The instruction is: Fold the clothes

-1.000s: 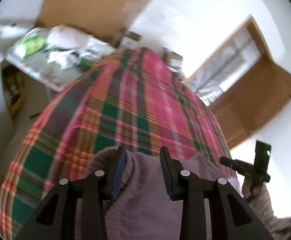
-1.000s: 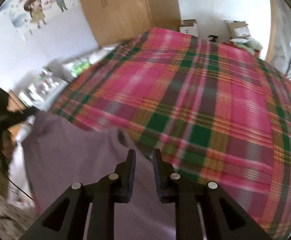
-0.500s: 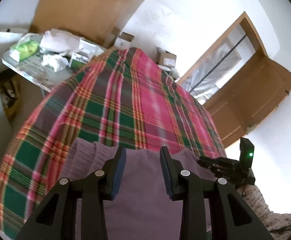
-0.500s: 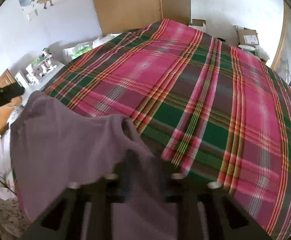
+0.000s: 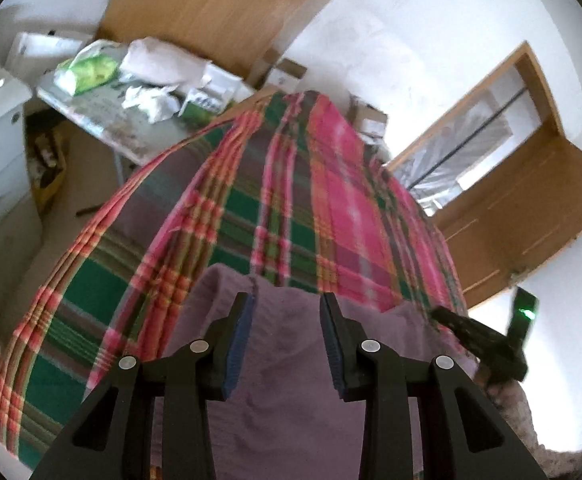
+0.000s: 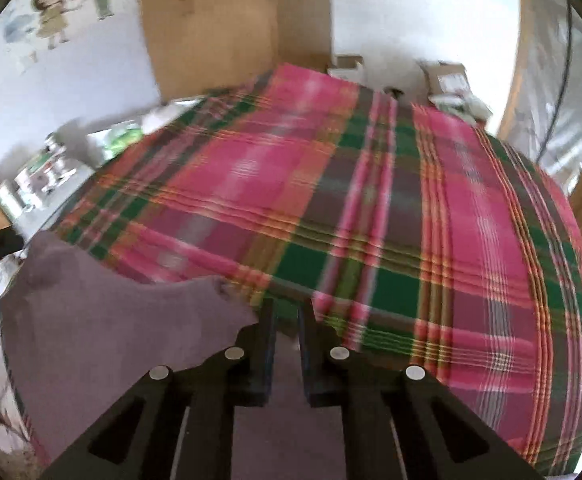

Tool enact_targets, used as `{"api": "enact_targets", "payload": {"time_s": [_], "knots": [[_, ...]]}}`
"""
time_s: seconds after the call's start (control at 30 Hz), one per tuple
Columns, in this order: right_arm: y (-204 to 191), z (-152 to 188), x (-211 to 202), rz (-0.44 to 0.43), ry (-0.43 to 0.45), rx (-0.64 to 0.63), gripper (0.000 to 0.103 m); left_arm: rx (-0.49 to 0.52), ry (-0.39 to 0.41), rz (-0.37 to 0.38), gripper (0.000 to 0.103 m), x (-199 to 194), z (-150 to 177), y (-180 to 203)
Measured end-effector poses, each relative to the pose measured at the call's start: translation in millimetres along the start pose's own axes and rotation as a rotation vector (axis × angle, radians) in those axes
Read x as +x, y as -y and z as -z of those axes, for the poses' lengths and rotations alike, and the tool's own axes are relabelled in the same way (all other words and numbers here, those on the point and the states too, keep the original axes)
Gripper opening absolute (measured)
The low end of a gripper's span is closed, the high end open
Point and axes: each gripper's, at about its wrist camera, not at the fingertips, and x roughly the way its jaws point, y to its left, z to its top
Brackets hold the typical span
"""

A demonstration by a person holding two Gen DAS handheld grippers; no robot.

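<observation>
Mauve knit garment [image 5: 291, 380] lying at near edge of plaid-covered bed [image 5: 291, 208], long axis running across, between both tools. Left tool [image 5: 287, 312] hovering over garment's middle, jaws gaping wide, gripping nothing. Right tool [image 6: 287, 316] sitting at garment's right end, jaws narrowed to slit; grip on cloth: cannot tell. Right tool nearer to corner.

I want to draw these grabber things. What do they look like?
Both are black plastic. The left gripper has two flat fingers with ribbed blue pads inside, silver round screws, and triangle-shaped holes in its arms. The right gripper looks the same; from the left view its body shows a small green light.
</observation>
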Motion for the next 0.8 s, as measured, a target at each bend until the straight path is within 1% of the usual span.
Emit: {"api": "enact_targets", "payload": {"time_s": [0.03, 0.1, 0.13, 0.17, 0.27, 0.37, 0.47, 0.5, 0.53, 0.63, 0.7, 0.8], "knots": [[-7, 1, -4, -0.022, 0.003, -0.017, 0.010, -0.014, -0.003, 0.002, 0.035, 2, -1, -3], [-23, 6, -12, -0.077, 0.004, -0.043, 0.011, -0.050, -0.032, -0.001, 0.035, 7, -5, -11], [-30, 9, -13, -0.099, 0.004, -0.049, 0.011, -0.052, -0.051, 0.001, 0.035, 10, -5, -13], [-37, 13, -15, -0.127, 0.004, -0.052, 0.011, -0.058, -0.053, -0.001, 0.035, 11, -5, -14], [-63, 26, -14, -0.211, -0.016, -0.070, 0.012, -0.078, -0.063, 0.030, 0.035, 12, -4, -20], [-86, 39, -6, -0.228, -0.047, -0.102, 0.014, -0.089, -0.088, 0.036, 0.035, 17, -6, -23], [-105, 45, 5, -0.239, -0.081, -0.106, 0.014, -0.065, -0.130, 0.082, 0.035, 24, -7, -19], [-109, 47, 7, -0.241, -0.084, -0.104, 0.016, -0.048, -0.160, 0.072, 0.035, 30, -8, -17], [-114, 49, 8, -0.241, -0.083, -0.101, 0.019, -0.053, -0.177, 0.043, 0.035, 35, -9, -18], [-121, 52, 7, -0.245, -0.073, -0.081, 0.022, -0.073, -0.205, 0.040, 0.035, 43, -10, -20], [-125, 54, 5, -0.248, -0.065, -0.067, 0.022, -0.093, -0.203, 0.058, 0.035, 45, -13, -23], [-123, 57, 3, -0.248, -0.057, -0.029, 0.022, -0.096, -0.201, 0.065, 0.035, 45, -12, -24]]}}
